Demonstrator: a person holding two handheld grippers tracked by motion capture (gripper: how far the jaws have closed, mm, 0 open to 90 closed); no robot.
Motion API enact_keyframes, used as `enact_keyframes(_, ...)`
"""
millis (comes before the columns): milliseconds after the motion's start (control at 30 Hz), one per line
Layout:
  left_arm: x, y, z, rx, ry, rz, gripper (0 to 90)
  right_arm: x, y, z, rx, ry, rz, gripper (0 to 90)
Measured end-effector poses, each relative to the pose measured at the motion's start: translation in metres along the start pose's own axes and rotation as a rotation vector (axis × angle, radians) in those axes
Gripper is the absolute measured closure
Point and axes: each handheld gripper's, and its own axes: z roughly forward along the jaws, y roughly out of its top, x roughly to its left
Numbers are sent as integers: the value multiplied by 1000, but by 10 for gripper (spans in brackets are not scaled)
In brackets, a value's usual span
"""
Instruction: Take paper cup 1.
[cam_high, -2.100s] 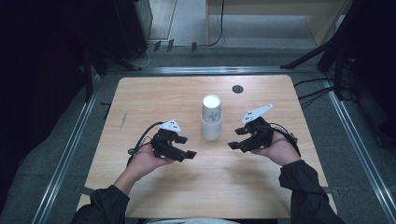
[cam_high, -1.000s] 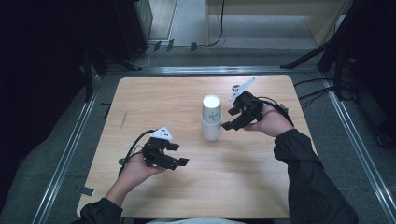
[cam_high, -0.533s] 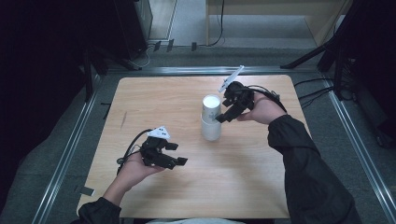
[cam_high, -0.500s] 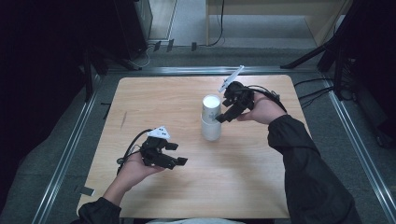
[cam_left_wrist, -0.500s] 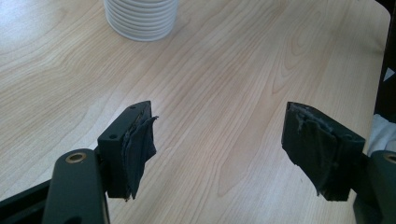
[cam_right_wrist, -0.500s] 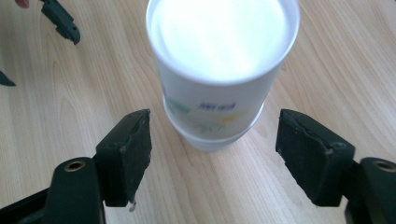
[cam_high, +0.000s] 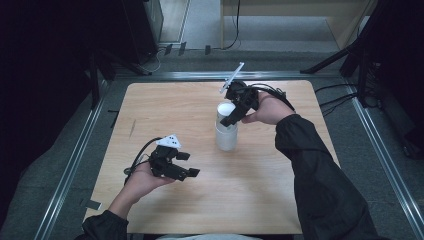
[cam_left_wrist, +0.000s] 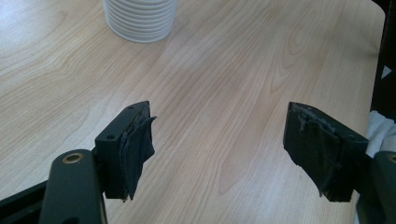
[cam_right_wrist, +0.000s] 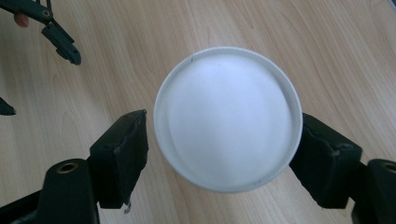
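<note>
The right gripper (cam_right_wrist: 219, 154), now brought above the cup stack (cam_high: 226, 131), is held spread around its top cup (cam_right_wrist: 227, 116), ready for pinching, while the left gripper (cam_high: 186, 165) is kept spread at the near left.

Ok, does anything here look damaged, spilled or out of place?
Nothing is spilled, and the stack of white cups stands upright on the table. The one oddity is wear: the dark pads on the open left gripper look frayed and ragged at their edges.

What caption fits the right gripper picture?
Open right gripper straddling the top of a white cup stack on a wooden table.
</note>
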Motion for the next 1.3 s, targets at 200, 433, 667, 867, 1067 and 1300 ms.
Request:
enact_keyframes(200,1,0,-2,-9,0,0,241,2,9,0,28,-14,-9,302)
enact_keyframes(433,2,0,-5,-22,0,-6,240,0,12,-4,51,-14,-7,337)
enact_keyframes(667,3,0,-7,-38,-4,-10,240,0,16,-11,49,-13,6,342)
enact_keyframes(867,2,0,-9,-53,-10,-11,236,0,19,-17,43,-18,13,342)
enact_keyframes(1067,4,2,-10,-65,-16,-8,229,2,23,-29,22,-20,23,343)
enact_keyframes(1300,6,5,-11,-82,-28,-16,189,4,24,-44,9,-27,41,345)
